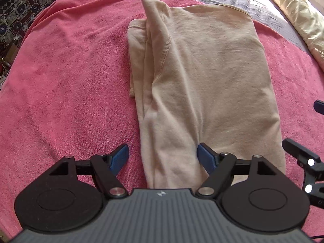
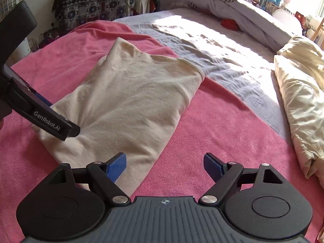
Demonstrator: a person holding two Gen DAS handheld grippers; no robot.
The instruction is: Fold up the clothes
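Observation:
A beige garment [image 1: 202,77] lies folded lengthwise on a pink blanket [image 1: 66,77], with a sleeve doubled over its left side. My left gripper [image 1: 163,158] is open and straddles the garment's near left corner, one blue pad on each side of the cloth. In the right wrist view the same garment [image 2: 129,101] stretches away to the left. My right gripper [image 2: 165,167] is open at its near right corner, the left pad over the cloth and the right pad above the pink blanket [image 2: 212,125]. The left gripper's body [image 2: 40,111] shows at the left edge there.
A grey sheet [image 2: 212,46] covers the bed beyond the blanket. A cream quilt [image 2: 303,93] is bunched along the right side and a grey pillow [image 2: 232,6] lies at the head. A patterned cloth [image 2: 91,6] drapes furniture past the bed's far left.

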